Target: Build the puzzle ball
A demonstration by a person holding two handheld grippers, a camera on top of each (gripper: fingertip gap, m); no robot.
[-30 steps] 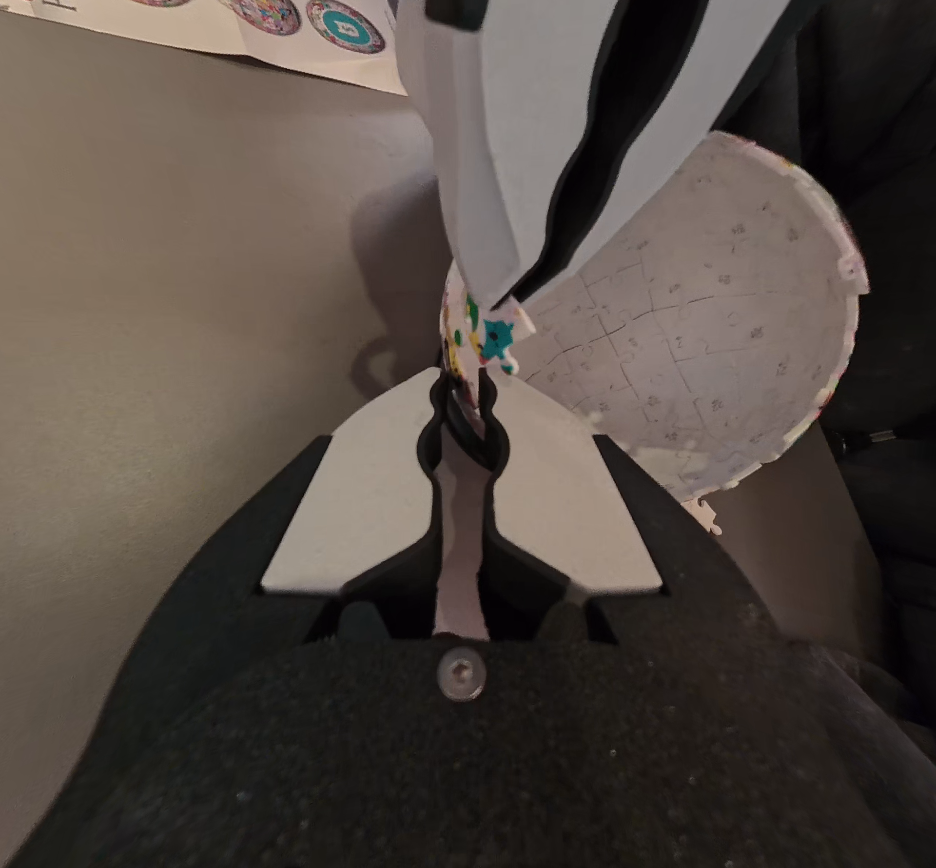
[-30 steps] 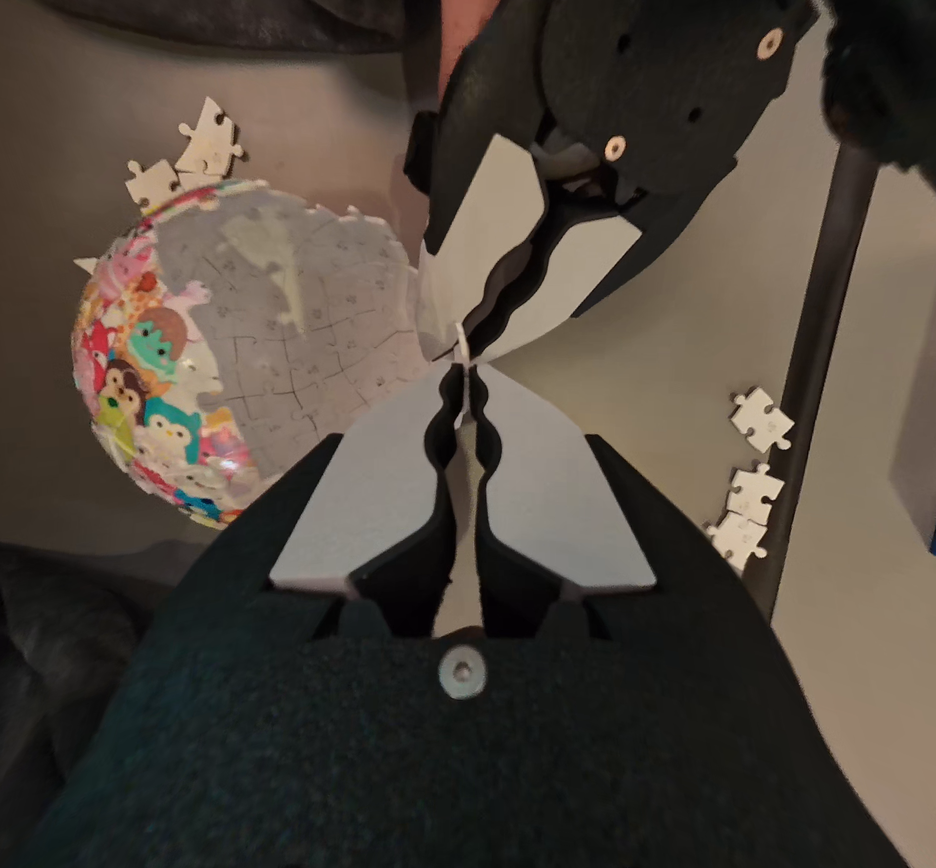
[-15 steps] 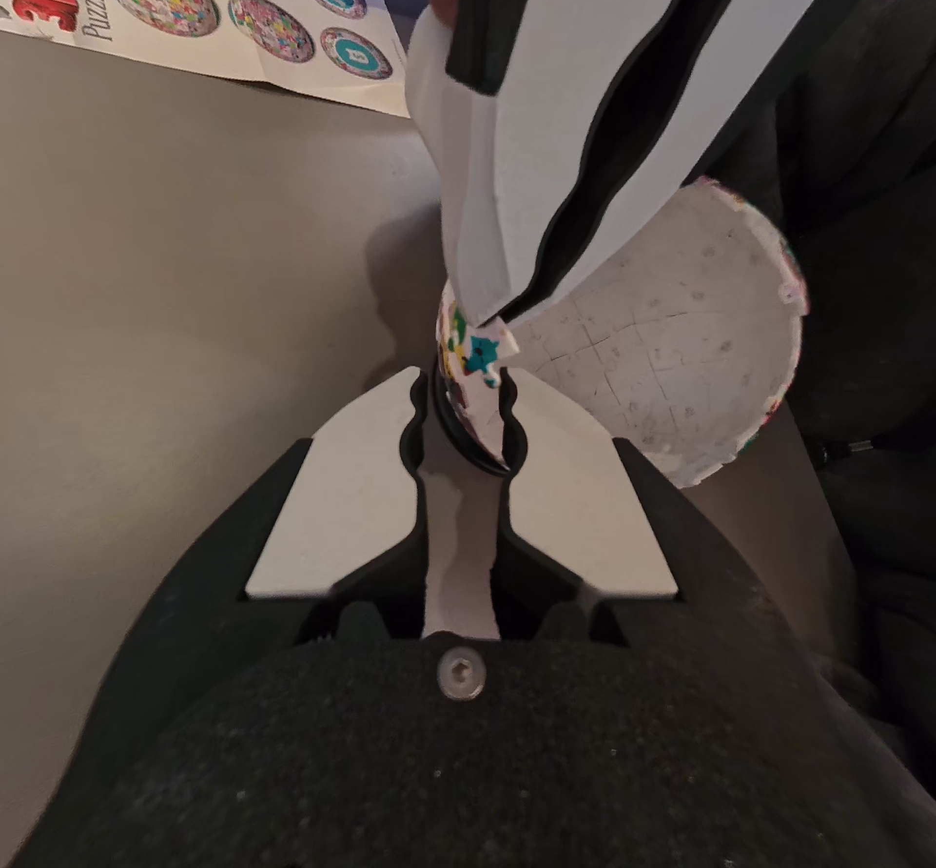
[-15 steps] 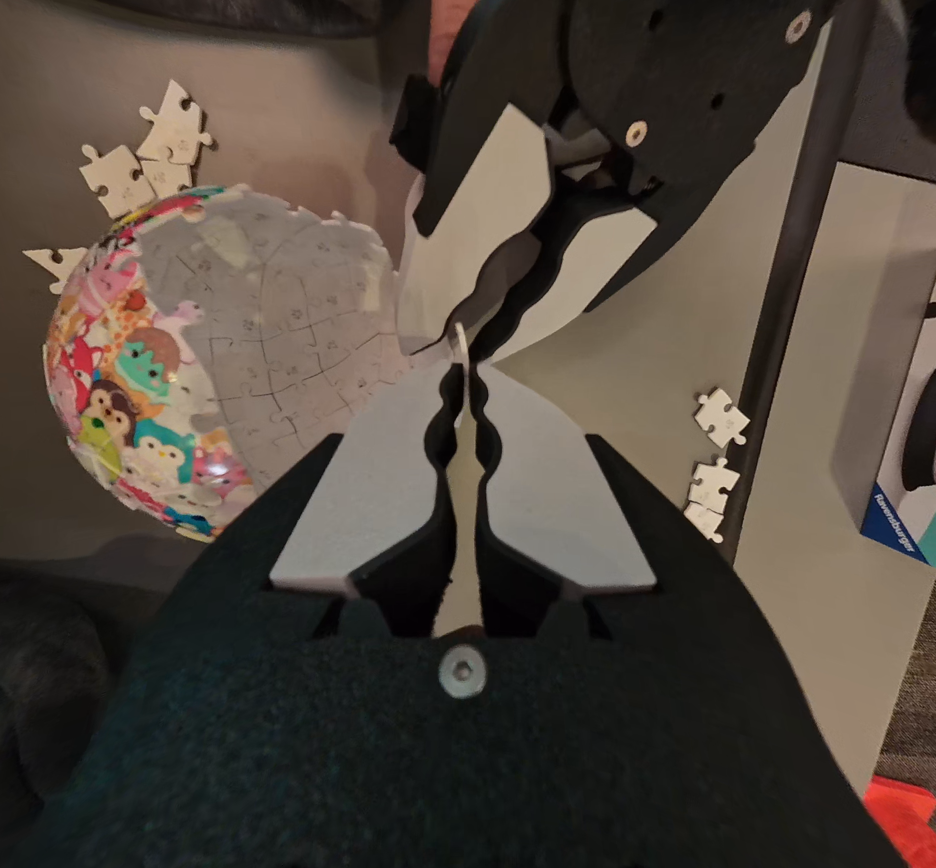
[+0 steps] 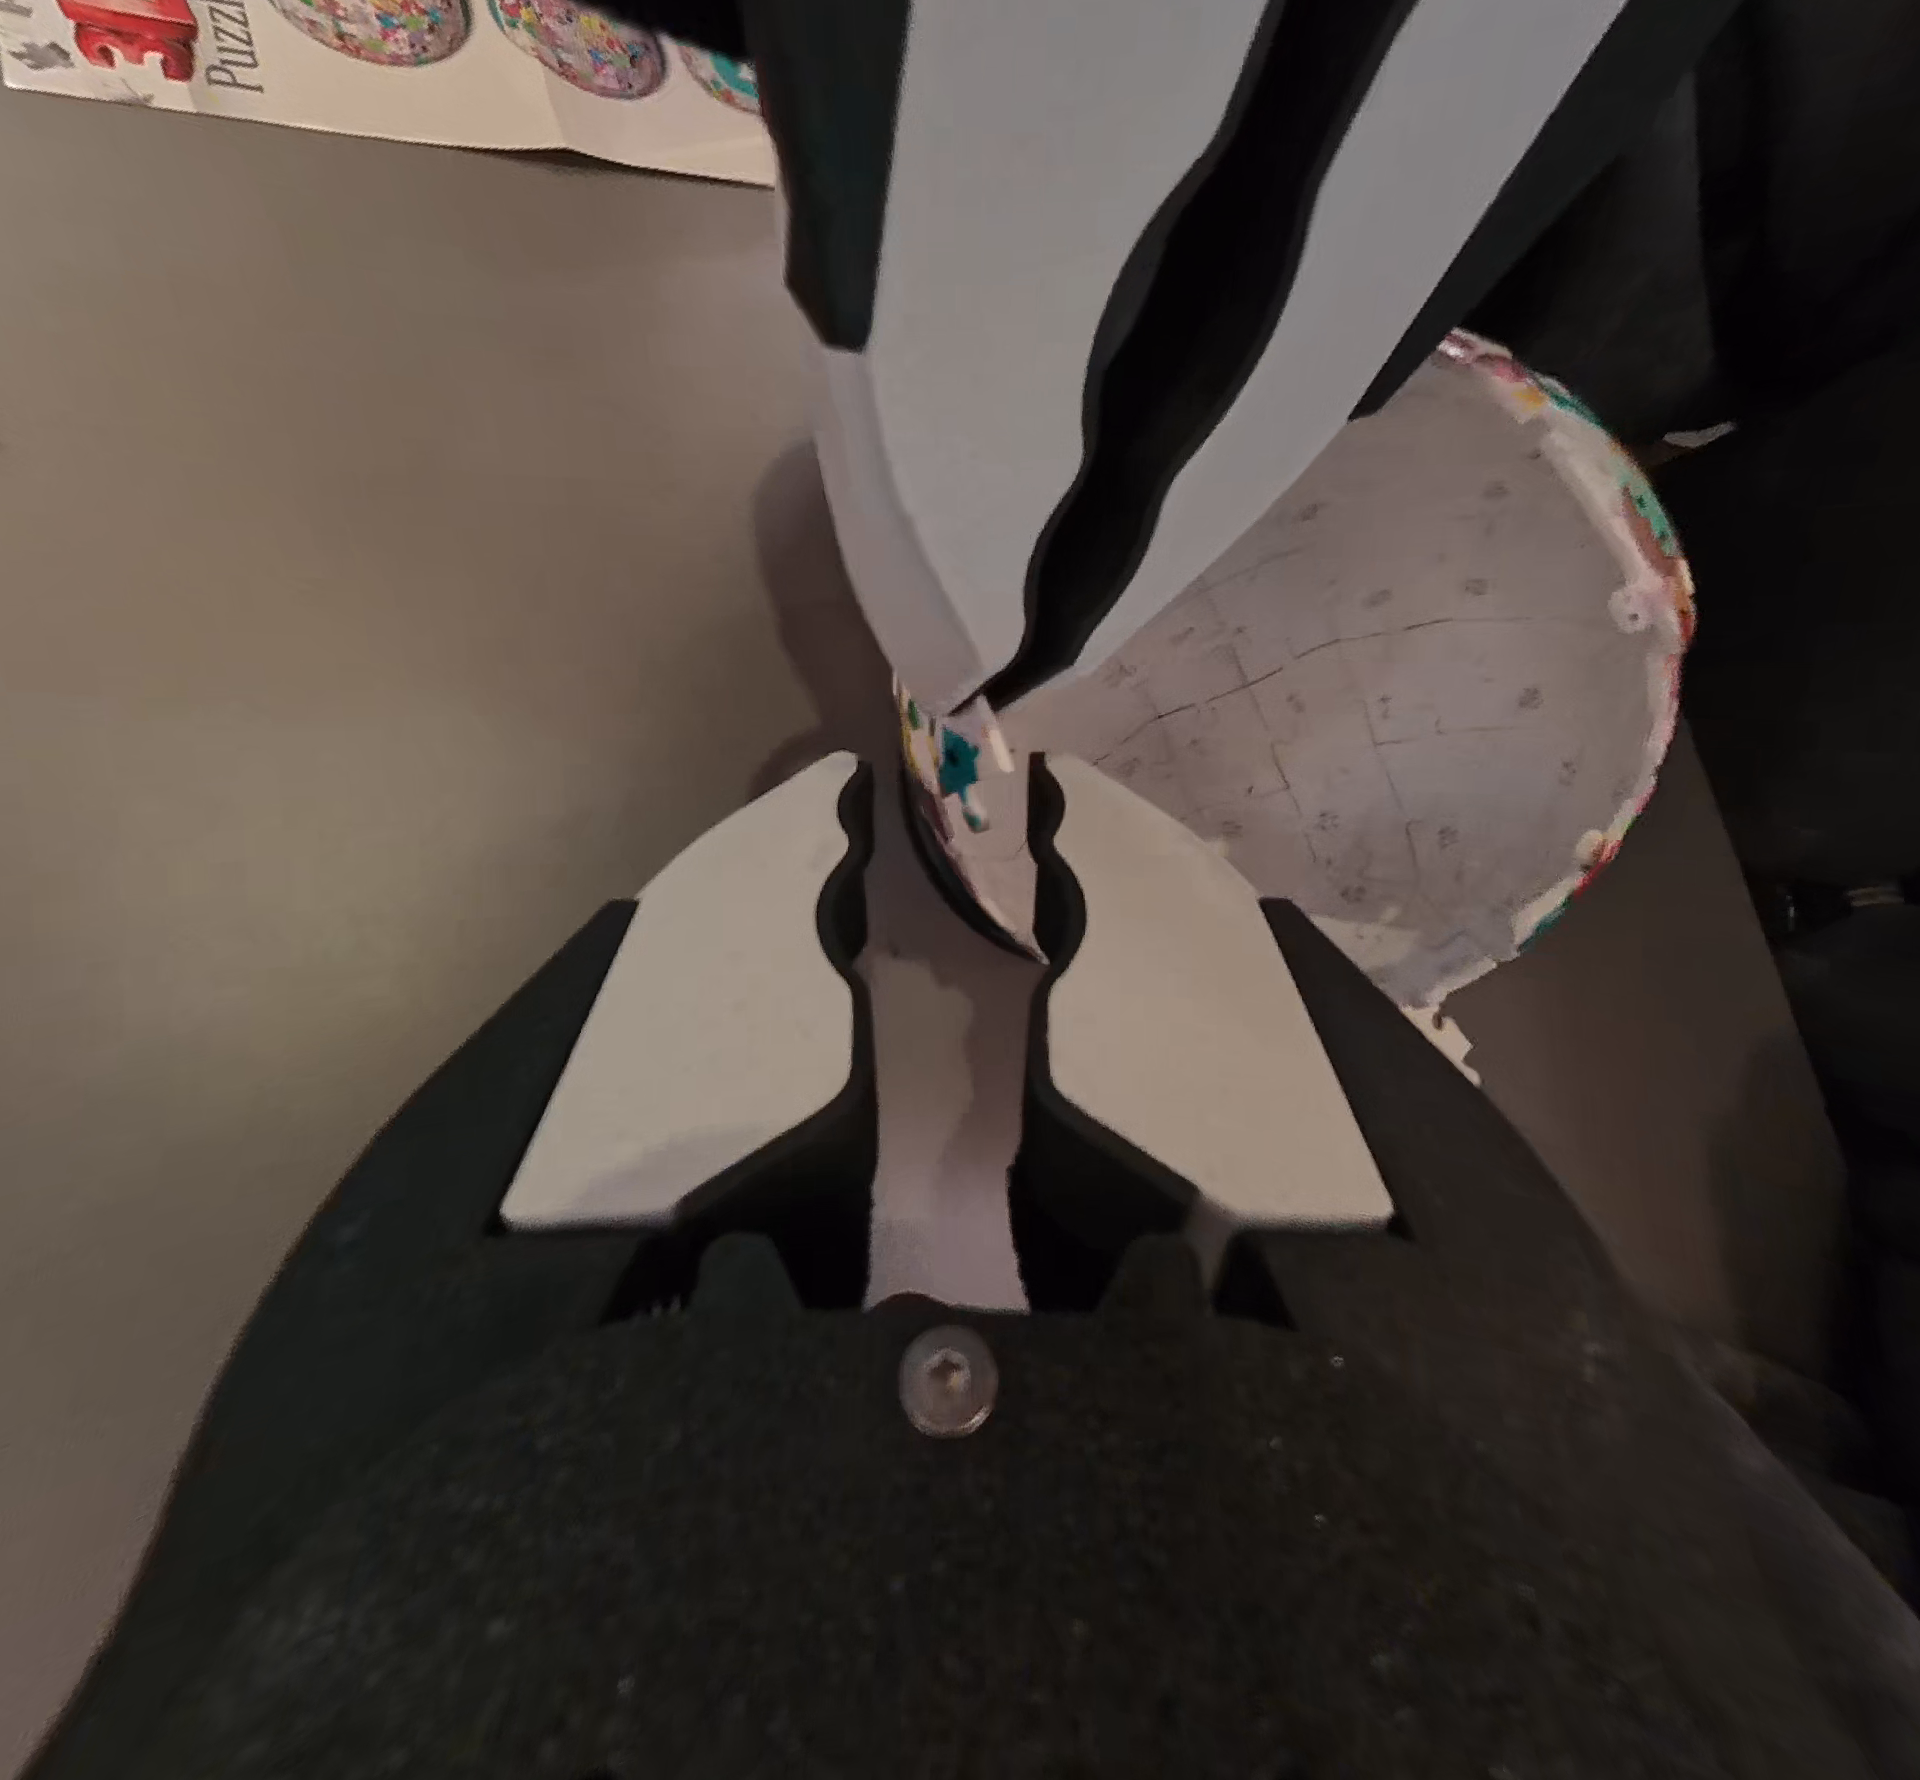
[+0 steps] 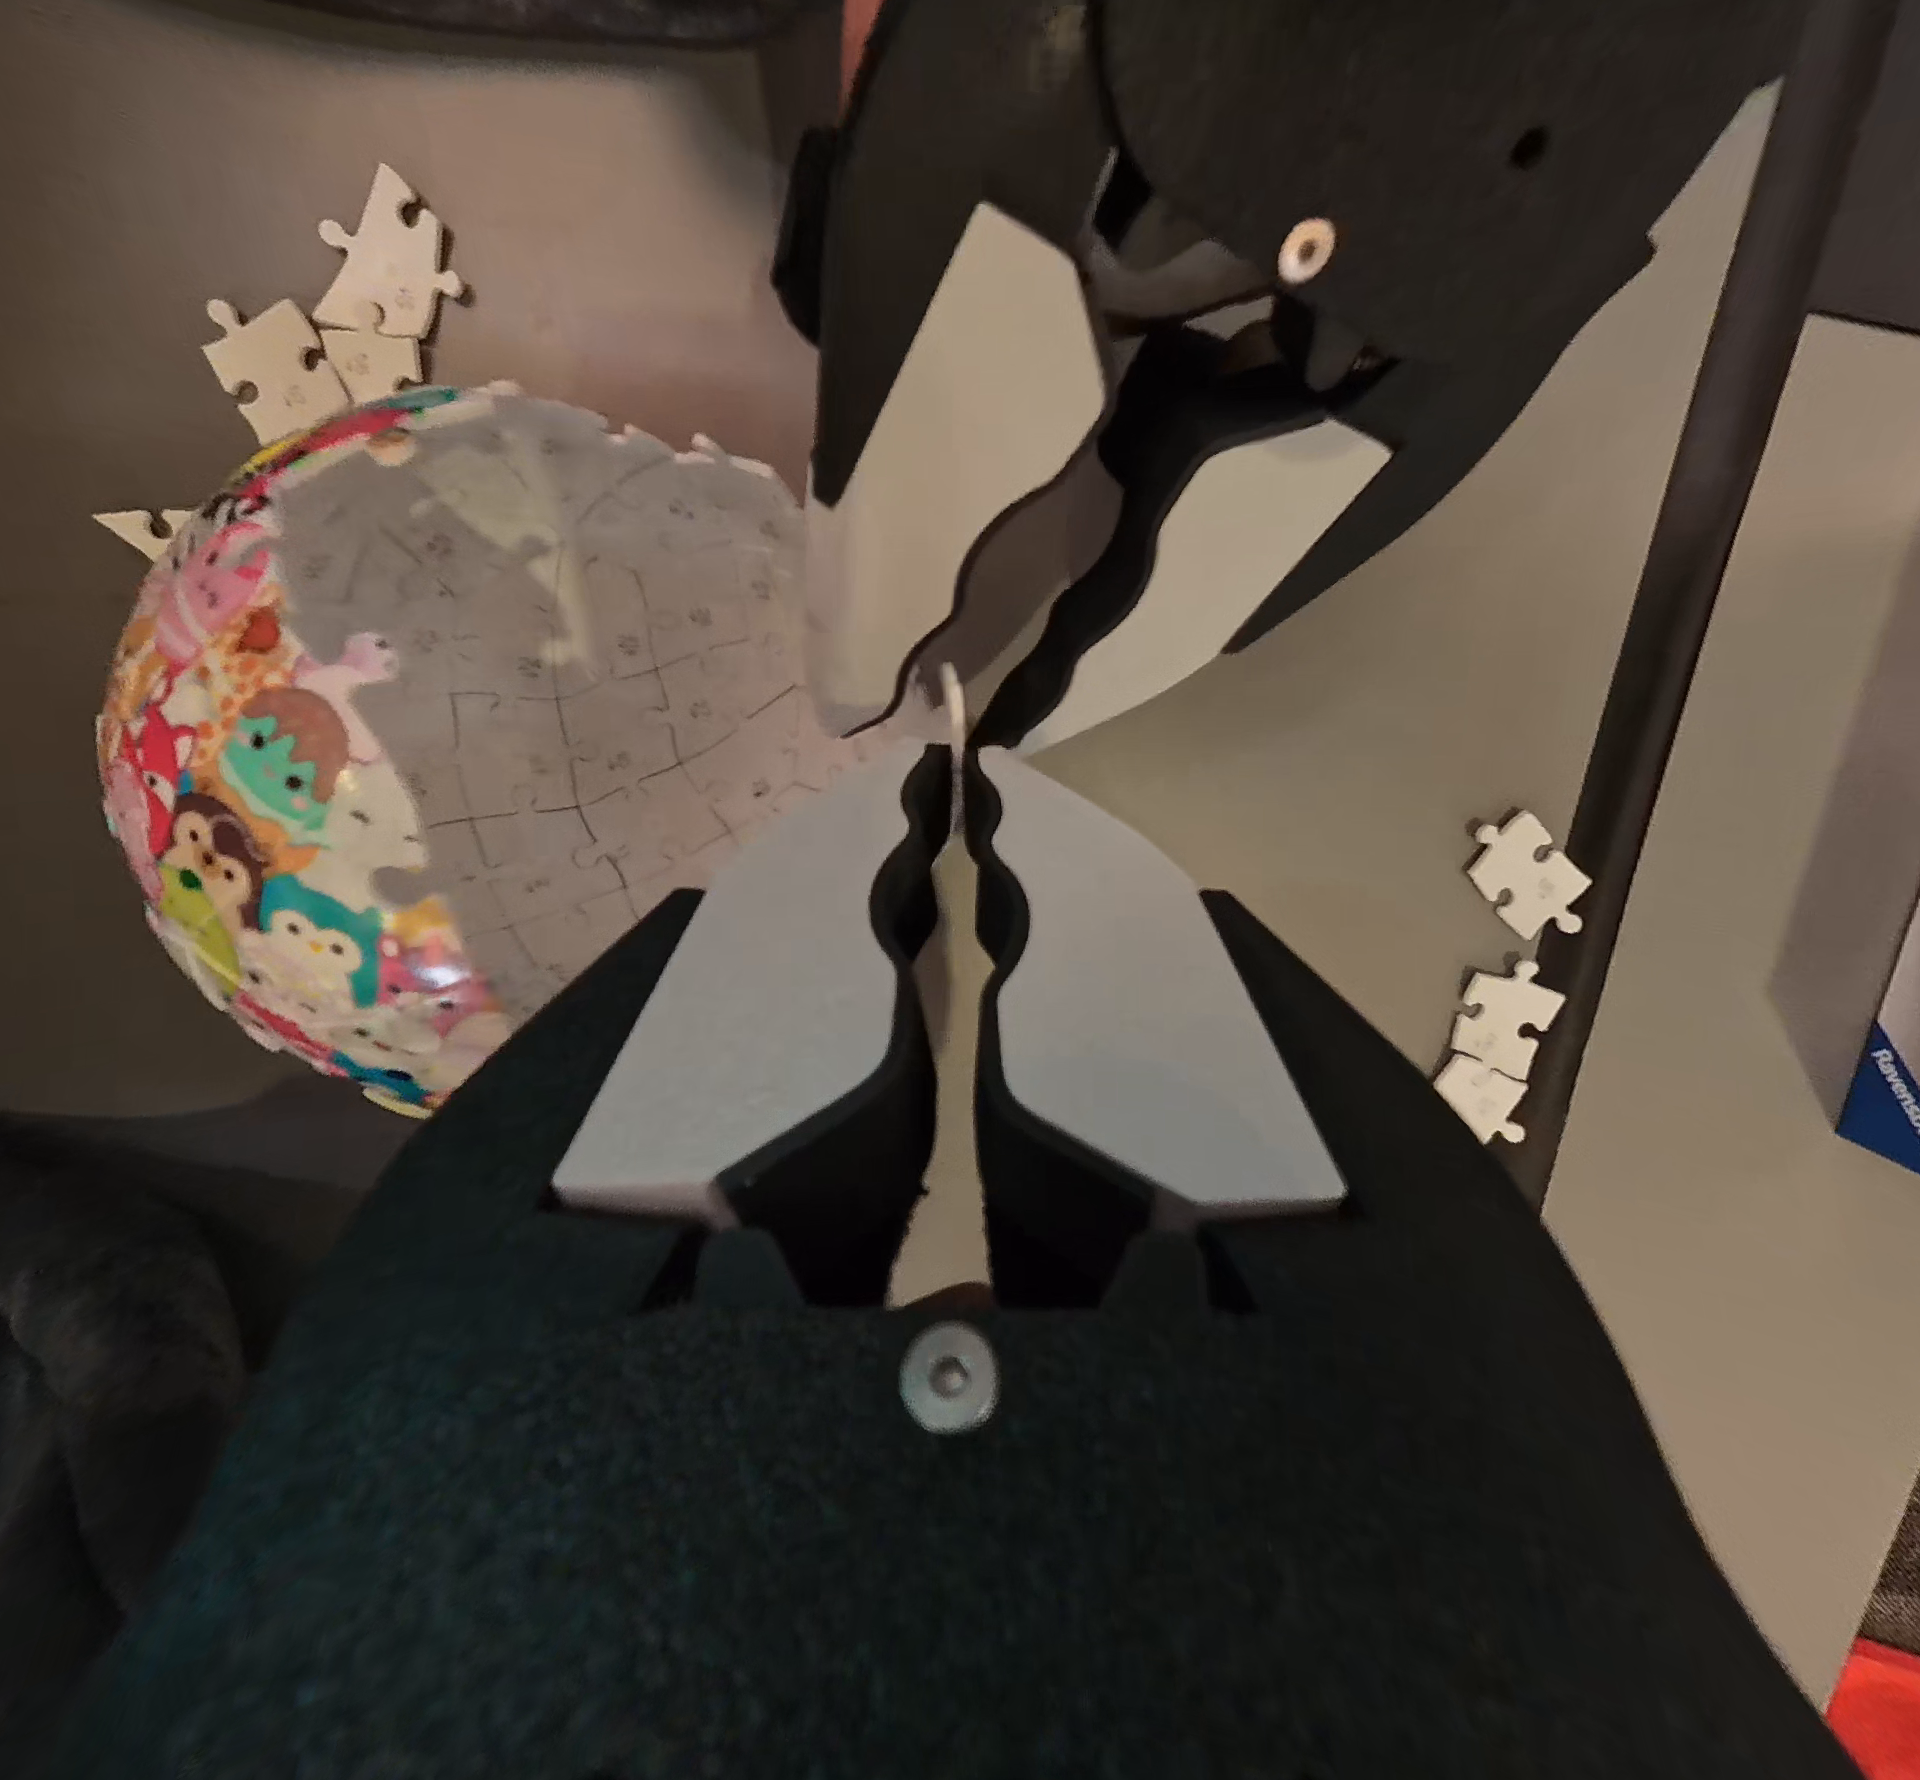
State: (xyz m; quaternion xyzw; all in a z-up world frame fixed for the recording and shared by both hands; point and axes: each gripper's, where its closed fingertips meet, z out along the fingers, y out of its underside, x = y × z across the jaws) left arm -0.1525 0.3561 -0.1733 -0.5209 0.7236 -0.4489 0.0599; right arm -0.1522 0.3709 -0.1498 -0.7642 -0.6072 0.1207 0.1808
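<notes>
The half-built puzzle ball (image 6: 499, 691) is an open shell, colourful outside and white inside, and it also shows in the left wrist view (image 5: 1403, 743). My right gripper (image 6: 954, 759) is shut on a small puzzle piece (image 6: 951, 712), seen edge-on. In the left wrist view the right gripper (image 5: 971, 691) comes down from above and holds that piece (image 5: 966, 759) against the shell's near rim. My left gripper (image 5: 948, 774) is open, its jaws standing apart on either side of that rim. It enters the right wrist view (image 6: 935, 722) from above.
A printed leaflet (image 5: 364, 16) lies at the far left of the grey table (image 5: 364, 535). Loose white pieces lie behind the ball (image 6: 364, 296) and by a dark bar (image 6: 1714, 483) on the right (image 6: 1527, 873). A blue box (image 6: 1881, 1086) stands beyond it. From the left gripper's tips to the ball (image 6: 364, 296) is close to 15 cm.
My left gripper's jaws, shut on the ball's rim a second ago, have spread apart. The right gripper has kept the piece at the rim. The ball has shifted slightly.
</notes>
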